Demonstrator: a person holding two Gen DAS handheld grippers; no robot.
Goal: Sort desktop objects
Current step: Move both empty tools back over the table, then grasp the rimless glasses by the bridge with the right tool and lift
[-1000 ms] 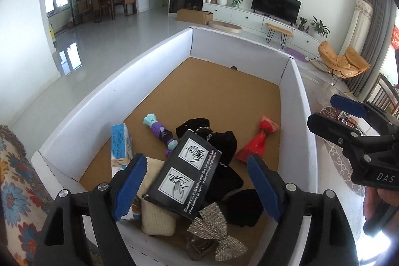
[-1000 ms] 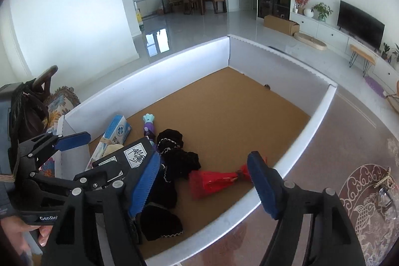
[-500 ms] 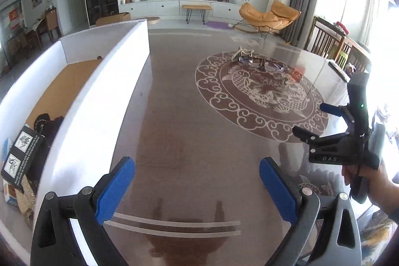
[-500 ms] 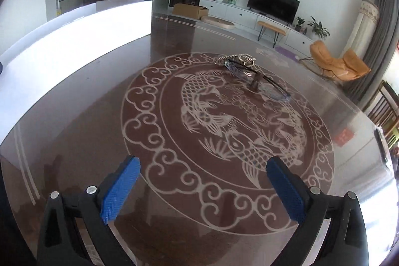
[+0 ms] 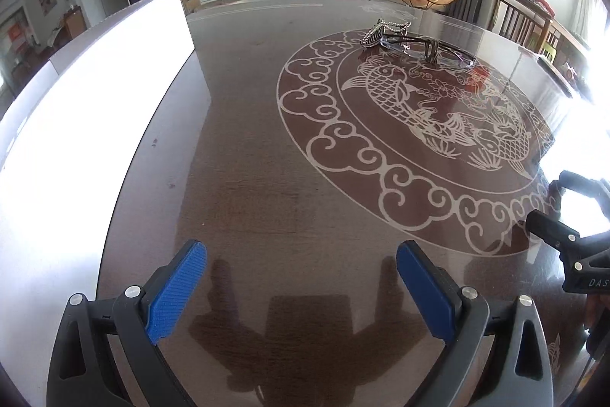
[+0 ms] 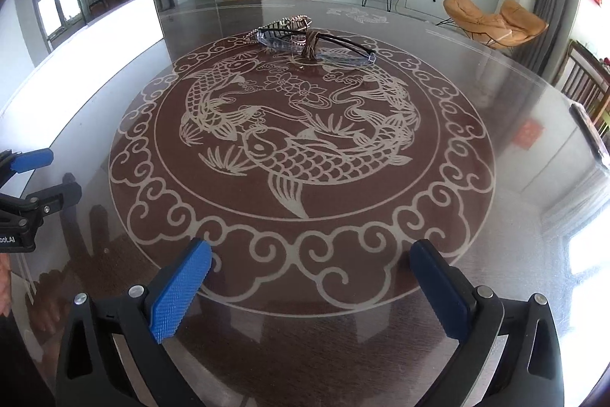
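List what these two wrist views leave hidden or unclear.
- Box interior: both views, its white wall blocks it and is blown out.
- Pile by the glasses: both views, too small; the sparkly piece and brown item stay unidentified.
- Table's right edge: both views, lost in window glare.

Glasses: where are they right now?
The glasses lie on the far rim of the table's fish medallion, touching a sparkly hair clip, far beyond both open grippers.
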